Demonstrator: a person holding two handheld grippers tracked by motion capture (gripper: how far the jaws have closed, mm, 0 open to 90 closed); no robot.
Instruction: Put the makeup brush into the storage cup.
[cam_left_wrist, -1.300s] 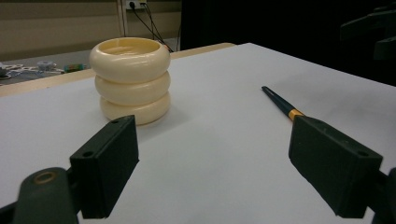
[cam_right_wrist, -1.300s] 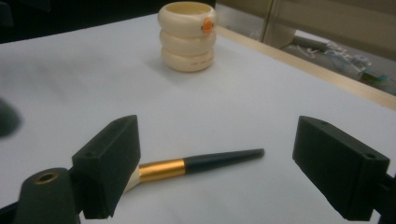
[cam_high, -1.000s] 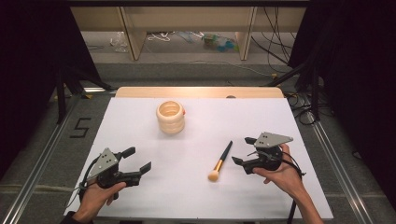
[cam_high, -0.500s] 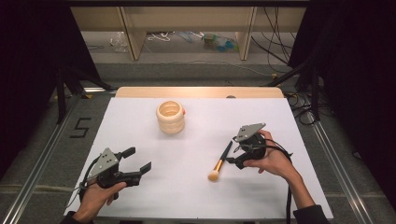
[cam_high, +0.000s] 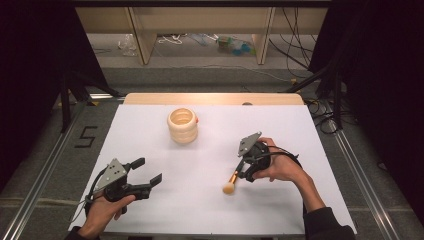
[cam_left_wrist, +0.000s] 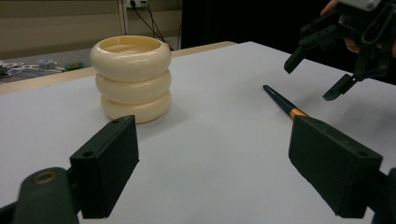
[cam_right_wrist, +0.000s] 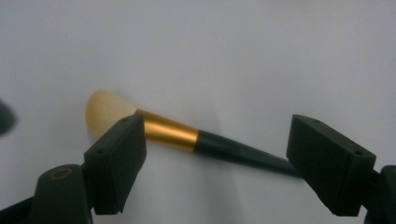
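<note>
Right hand-held gripper (cam_high: 246, 167) sits directly over the makeup brush (cam_high: 235, 176), jaws apart, straddling the handle, not yet clamped; brush flat on the white tabletop (cam_high: 200, 210), long axis crossing the jaw gap, bristles toward the person; left hand-held gripper (cam_high: 145, 172) open, well apart; since 1 s ago right moved in from the brush's right; ribbed cream holder (cam_high: 182, 125) unmoved.

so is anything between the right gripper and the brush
Nothing visible. The right gripper hangs just over the makeup brush, jaws open to either side of its handle, with bare white table beneath. The cream ribbed cup stands well off.
</note>
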